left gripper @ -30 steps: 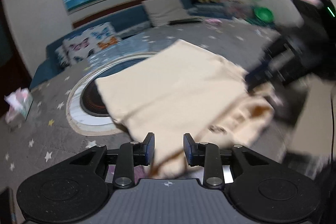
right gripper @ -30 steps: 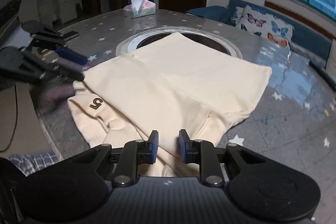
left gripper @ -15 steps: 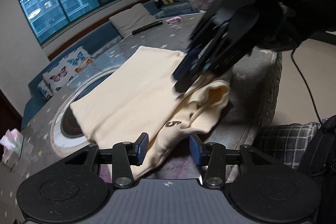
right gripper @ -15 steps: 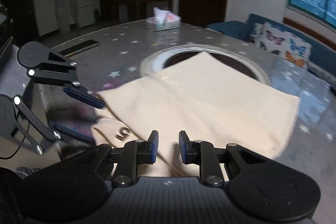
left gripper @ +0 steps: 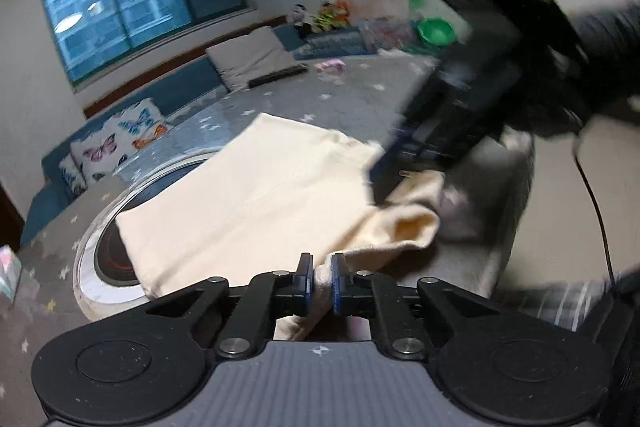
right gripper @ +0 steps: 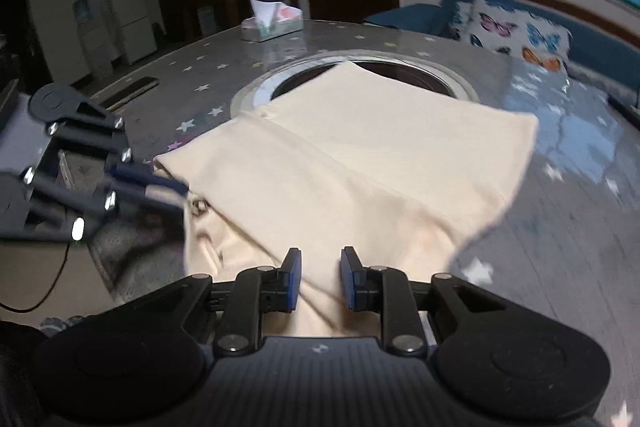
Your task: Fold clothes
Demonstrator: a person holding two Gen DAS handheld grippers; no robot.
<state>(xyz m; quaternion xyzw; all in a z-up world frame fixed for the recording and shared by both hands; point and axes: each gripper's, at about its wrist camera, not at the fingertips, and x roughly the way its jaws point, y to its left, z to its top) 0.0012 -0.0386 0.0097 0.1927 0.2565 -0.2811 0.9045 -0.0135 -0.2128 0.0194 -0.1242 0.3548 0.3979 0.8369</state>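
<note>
A cream garment (left gripper: pixel 256 187) (right gripper: pixel 360 163) lies folded on a grey star-patterned round table (right gripper: pixel 560 227), partly over the table's central ring. My left gripper (left gripper: pixel 320 275) is shut on a fold at the garment's near edge; in the right wrist view it (right gripper: pixel 176 193) appears blurred at the garment's left corner. My right gripper (right gripper: pixel 320 279) has its fingers narrowly set with a thick fold of the garment between them. Seen from the left wrist view, the right gripper (left gripper: pixel 380 187) is blurred and its tips meet the garment's bunched right corner.
A tissue box (right gripper: pixel 272 23) stands at the table's far side. A dark flat device (right gripper: pixel 132 89) lies near the left edge. A blue sofa with butterfly cushions (right gripper: pixel 520 31) runs behind the table. The table's edge (left gripper: pixel 516 227) drops off beside the grippers.
My left gripper went from open to shut on the garment's near edge. The right gripper moved down to the garment's corner, and the cloth there has bunched up.
</note>
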